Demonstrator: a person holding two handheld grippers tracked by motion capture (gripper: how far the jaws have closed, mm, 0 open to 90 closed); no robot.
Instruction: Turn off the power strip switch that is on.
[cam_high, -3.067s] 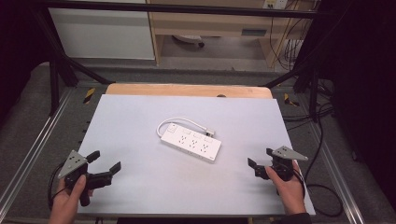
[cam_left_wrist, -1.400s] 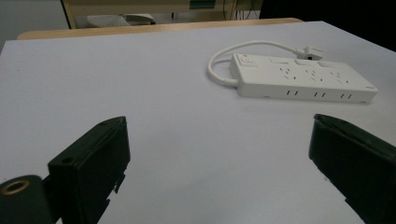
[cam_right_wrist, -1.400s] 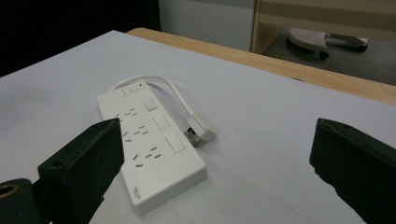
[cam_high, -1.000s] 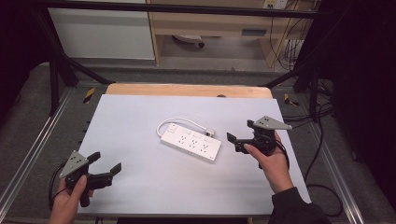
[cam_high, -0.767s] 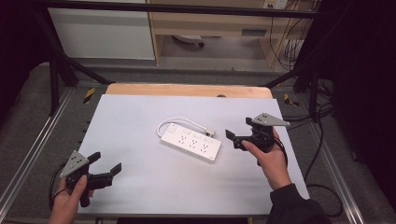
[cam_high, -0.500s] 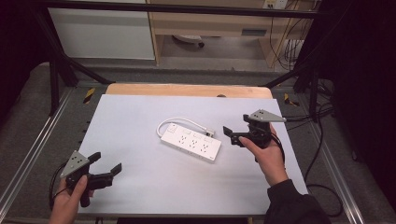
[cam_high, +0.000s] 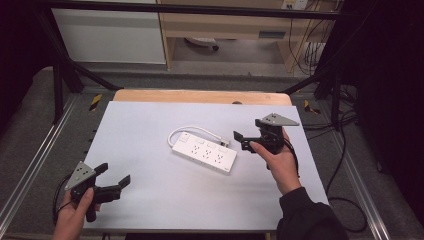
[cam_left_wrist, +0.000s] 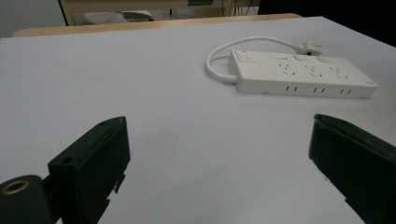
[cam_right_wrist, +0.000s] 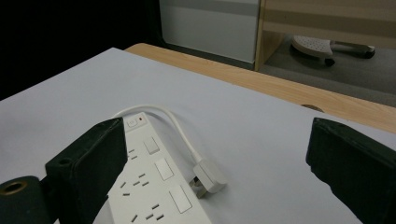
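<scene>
A white power strip lies mid-table, its short white cable looped behind it and ending in a white plug by its far edge. The strip also lies ahead in the left gripper view, and the plug sits just ahead of the jaws in the right gripper view, beside the strip. My right gripper stands open, held above the table just right of the strip and plug, touching neither. My left gripper rests open near the front left corner, holding nothing.
The grey-white table top has a wooden strip along its far edge. Black frame posts and metal rails flank it. Loose cables lie on the floor to the right.
My right gripper has travelled from the front right of the table up and left, now close to the strip's plug end. The left gripper has stayed put.
</scene>
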